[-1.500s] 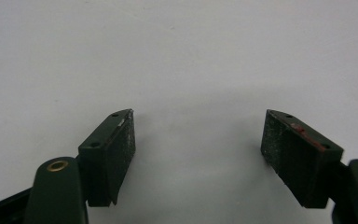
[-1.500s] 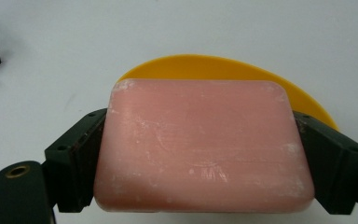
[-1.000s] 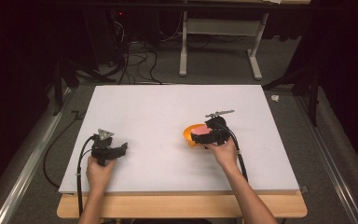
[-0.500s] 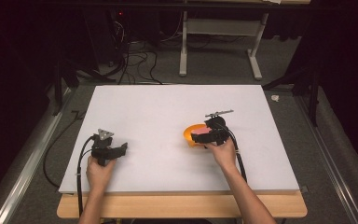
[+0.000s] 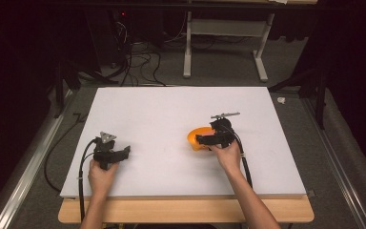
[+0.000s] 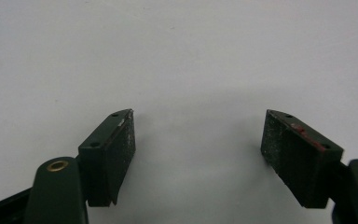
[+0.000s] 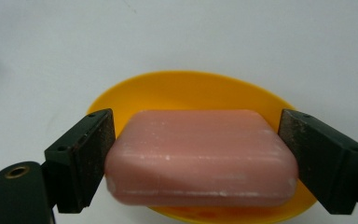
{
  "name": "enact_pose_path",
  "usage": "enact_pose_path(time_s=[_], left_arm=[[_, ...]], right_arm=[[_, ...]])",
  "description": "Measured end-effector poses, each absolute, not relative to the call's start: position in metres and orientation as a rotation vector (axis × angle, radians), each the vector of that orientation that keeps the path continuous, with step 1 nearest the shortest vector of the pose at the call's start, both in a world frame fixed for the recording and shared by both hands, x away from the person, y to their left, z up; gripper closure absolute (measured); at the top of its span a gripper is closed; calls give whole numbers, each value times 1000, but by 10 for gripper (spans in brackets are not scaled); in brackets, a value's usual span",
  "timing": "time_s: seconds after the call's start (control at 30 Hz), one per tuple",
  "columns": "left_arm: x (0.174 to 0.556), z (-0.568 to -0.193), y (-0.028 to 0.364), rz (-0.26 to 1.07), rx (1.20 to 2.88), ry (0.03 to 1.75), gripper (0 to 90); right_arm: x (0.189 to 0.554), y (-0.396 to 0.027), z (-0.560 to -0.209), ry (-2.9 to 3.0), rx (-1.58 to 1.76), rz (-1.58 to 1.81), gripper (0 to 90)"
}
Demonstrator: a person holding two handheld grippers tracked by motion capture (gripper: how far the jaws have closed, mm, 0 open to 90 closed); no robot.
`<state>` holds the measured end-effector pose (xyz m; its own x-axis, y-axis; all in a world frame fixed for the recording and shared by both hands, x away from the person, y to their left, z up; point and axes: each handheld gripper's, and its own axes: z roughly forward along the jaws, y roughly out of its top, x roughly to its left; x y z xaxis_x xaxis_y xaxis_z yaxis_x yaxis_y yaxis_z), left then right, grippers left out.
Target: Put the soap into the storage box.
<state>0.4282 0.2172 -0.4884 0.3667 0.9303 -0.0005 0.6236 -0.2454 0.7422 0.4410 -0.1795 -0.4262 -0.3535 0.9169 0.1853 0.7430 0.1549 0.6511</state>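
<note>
The right gripper (image 7: 200,158) has its two black jaws pressed against the short ends of a pink soap (image 7: 200,156), one pad on each side, so it is clamped on the bar. The soap sits level between them, its top faintly streaked with pale marks, and under and behind it lies an orange dish (image 7: 186,91), shallow and oval, whose far rim curves round past the bar; whether the soap rests on the dish or is lifted just clear of it I cannot tell. From the high view the right gripper (image 5: 206,140) points toward the left over the dish (image 5: 195,138), which stands on the right half of the white table (image 5: 171,109), a little nearer the person than the middle; the right hand (image 5: 228,153) holds the gripper from behind, its cable trailing back along the forearm. Well apart from it, toward the front left corner of the table, the left gripper (image 5: 124,151) rests low in the left hand (image 5: 102,174), a grey three-cornered plate on top. In its own view the left gripper (image 6: 198,140) has its jaws standing wide apart with nothing between them but bare white tabletop, and one pad (image 6: 303,135) carries a small red smear along its upper edge
</note>
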Motion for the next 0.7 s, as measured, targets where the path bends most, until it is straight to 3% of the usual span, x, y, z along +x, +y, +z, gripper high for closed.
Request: enact_pose_path(time_s=[0.7], left_arm=[[428,-488,217,596,1970,1341,265]], right_arm=[[425,-198,-404,2095,1498,1121,214]])
